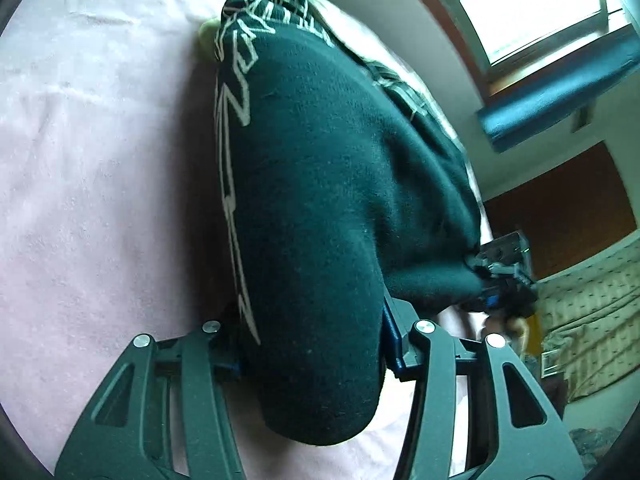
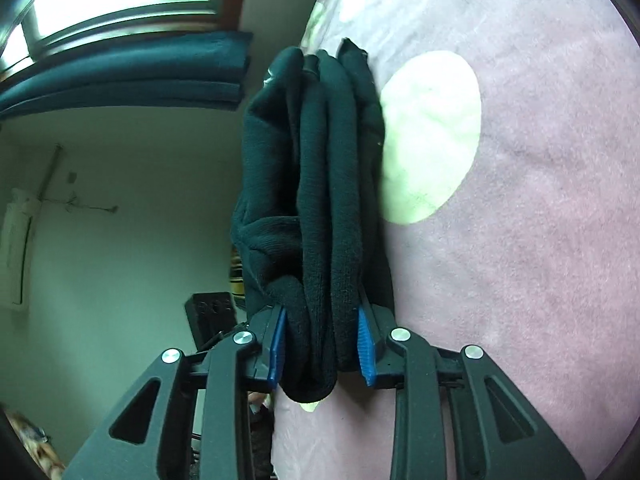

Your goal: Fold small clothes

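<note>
A dark knit garment with a white line pattern along one edge hangs over a pink blanket. My left gripper is shut on one end of it; the cloth bulges between and over the fingers. My right gripper is shut on a bunched, several-layered end of the same garment, pinched between its blue pads. The right gripper also shows in the left wrist view, holding the garment's far corner. The garment is lifted off the blanket between both grippers.
The pink blanket has pale green round patches. A window with a rolled blue blind is on the wall. A patterned bedcover and a dark wooden door lie beyond.
</note>
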Motion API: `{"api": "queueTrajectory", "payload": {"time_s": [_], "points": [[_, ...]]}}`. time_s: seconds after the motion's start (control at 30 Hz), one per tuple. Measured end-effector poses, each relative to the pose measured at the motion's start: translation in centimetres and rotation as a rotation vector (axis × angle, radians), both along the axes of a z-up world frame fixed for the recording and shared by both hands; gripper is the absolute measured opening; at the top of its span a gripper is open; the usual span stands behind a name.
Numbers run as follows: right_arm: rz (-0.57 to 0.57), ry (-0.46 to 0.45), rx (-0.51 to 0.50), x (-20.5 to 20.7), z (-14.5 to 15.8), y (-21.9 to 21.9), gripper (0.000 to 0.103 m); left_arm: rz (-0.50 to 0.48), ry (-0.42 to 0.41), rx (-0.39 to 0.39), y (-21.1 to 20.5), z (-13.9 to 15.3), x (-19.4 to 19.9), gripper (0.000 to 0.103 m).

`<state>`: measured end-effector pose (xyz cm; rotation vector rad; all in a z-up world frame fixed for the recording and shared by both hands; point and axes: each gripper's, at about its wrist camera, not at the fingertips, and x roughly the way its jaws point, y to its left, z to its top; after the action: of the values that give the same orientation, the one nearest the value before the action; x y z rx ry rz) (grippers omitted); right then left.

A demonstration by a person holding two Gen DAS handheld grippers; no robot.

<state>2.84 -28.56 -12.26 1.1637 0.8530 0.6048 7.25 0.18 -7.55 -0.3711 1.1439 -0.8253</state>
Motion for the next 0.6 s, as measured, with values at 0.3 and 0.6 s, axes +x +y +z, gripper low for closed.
{"api": "queueTrajectory", "payload": {"time_s": [0.3,0.6], "points": [[-0.01,-0.039,-0.042,-0.1,0.3,0.2,0.03,0.012,-0.078,0.062,-1.3,0.7,-0.4,0.051],[-0.012,-0.051,-0.04,0.1,0.2,0.3,0.029,0.014,-0.101,0.063,-1.3,0.7,-0.8,0.051]]}}
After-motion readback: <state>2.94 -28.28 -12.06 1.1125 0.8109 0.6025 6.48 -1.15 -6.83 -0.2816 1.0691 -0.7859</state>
